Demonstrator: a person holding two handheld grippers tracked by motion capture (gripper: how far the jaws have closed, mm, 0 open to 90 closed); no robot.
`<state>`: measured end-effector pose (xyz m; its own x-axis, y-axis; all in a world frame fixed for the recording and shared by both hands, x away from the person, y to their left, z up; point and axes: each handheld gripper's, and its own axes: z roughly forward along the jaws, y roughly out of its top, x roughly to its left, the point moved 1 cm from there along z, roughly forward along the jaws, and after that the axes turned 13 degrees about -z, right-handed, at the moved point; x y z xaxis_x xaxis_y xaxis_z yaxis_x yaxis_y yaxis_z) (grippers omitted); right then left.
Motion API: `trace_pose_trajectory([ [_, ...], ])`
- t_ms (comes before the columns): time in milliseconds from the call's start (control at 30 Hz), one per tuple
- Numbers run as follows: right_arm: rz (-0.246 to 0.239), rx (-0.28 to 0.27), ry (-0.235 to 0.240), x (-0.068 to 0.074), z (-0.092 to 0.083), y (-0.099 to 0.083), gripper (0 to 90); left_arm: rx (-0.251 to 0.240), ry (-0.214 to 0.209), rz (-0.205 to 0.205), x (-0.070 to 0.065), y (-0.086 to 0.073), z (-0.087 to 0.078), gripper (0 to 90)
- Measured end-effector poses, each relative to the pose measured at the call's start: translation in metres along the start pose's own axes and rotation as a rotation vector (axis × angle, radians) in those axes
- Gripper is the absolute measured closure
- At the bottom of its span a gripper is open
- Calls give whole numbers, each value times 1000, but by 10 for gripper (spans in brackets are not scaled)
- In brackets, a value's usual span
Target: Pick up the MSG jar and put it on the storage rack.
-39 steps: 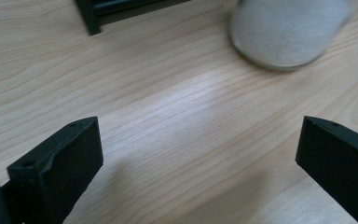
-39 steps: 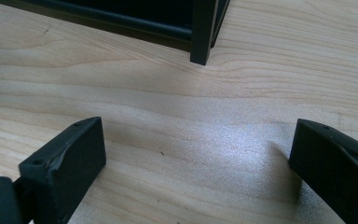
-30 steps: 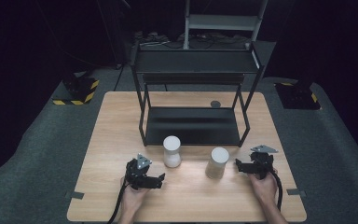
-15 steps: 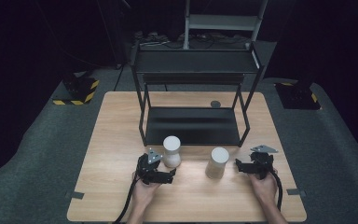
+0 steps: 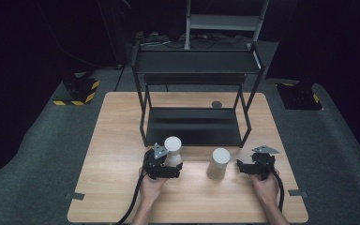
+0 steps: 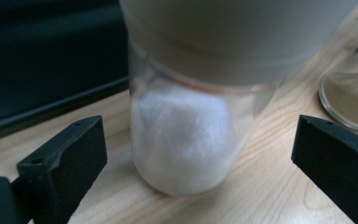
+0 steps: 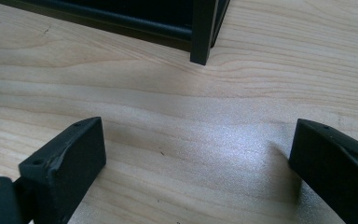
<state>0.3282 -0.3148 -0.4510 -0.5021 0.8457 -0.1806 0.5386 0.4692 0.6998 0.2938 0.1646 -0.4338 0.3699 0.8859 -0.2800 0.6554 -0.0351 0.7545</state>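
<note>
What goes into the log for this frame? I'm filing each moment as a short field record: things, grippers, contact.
surface: wooden table
rack: black two-level shelf, at the table's far side
left jar: clear, white contents, pale lid, upright
right jar: upright, untouched
left gripper: jaws have just been closing, left jar between them, gaps on both sides
right gripper: open over bare wood, beside right jar
contact: none seen
</note>
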Motion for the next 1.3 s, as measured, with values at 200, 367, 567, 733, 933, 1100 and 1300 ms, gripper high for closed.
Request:
trace_pose_trajectory([
  [200, 0, 0, 0, 0, 0, 0, 29, -21, 4, 1, -4, 3, 4, 66],
  [367, 0, 0, 0, 0, 0, 0, 29, -47, 17, -5, -7, 4, 7, 112],
  [567, 0, 0, 0, 0, 0, 0, 30, -66, 21, -20, -7, 5, 9, 153],
  [733, 0, 0, 0, 0, 0, 0, 30, -78, 28, -13, -11, 8, 11, 181],
  [933, 0, 0, 0, 0, 0, 0, 29, -85, 38, -18, -13, 8, 14, 216],
  [1100, 0, 0, 0, 0, 0, 0, 29, -90, 42, -22, -12, 8, 14, 248],
  [1300, 0, 0, 0, 0, 0, 0, 29, -96, 43, -14, -14, 7, 14, 304],
])
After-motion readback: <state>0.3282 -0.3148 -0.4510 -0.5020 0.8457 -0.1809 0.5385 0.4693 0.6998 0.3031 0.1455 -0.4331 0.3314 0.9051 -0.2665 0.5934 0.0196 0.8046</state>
